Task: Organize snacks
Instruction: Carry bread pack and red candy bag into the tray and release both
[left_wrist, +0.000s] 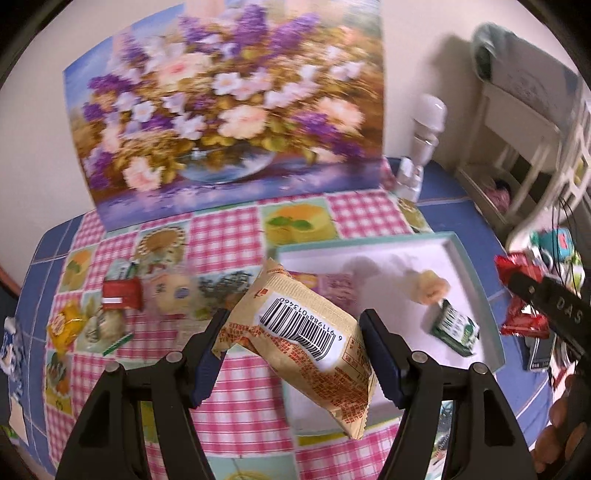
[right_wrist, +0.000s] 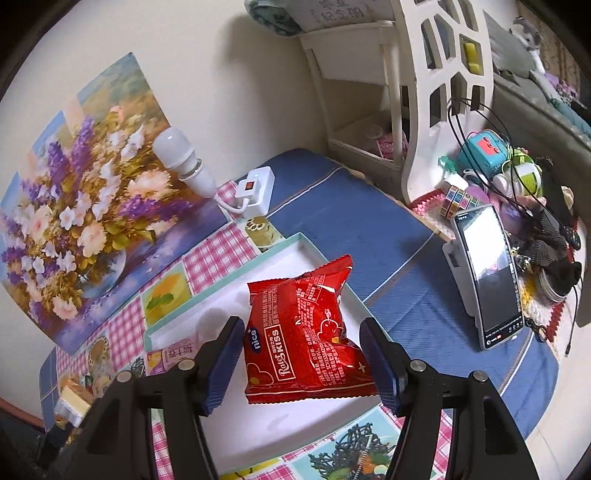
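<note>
My left gripper (left_wrist: 295, 343) is shut on a beige snack packet (left_wrist: 306, 332) with a barcode, held tilted above the near left edge of a white tray (left_wrist: 369, 242) with a teal rim. In that tray lie a pale yellow snack (left_wrist: 430, 290), a green packet (left_wrist: 456, 328) and a purple packet (left_wrist: 334, 284). My right gripper (right_wrist: 303, 362) is shut on a red snack packet (right_wrist: 306, 332), held over the tray (right_wrist: 221, 286). The red packet (left_wrist: 522, 323) also shows at the right edge of the left wrist view.
Loose snacks lie on the pink checked cloth left of the tray: a red packet (left_wrist: 122, 295), a yellow candy (left_wrist: 64, 325), a round cookie (left_wrist: 173, 291). A flower painting (left_wrist: 221, 103) leans on the wall. A bulb lamp (right_wrist: 177, 155), a phone on a stand (right_wrist: 487, 277) and a white shelf (right_wrist: 443, 92) stand to the right.
</note>
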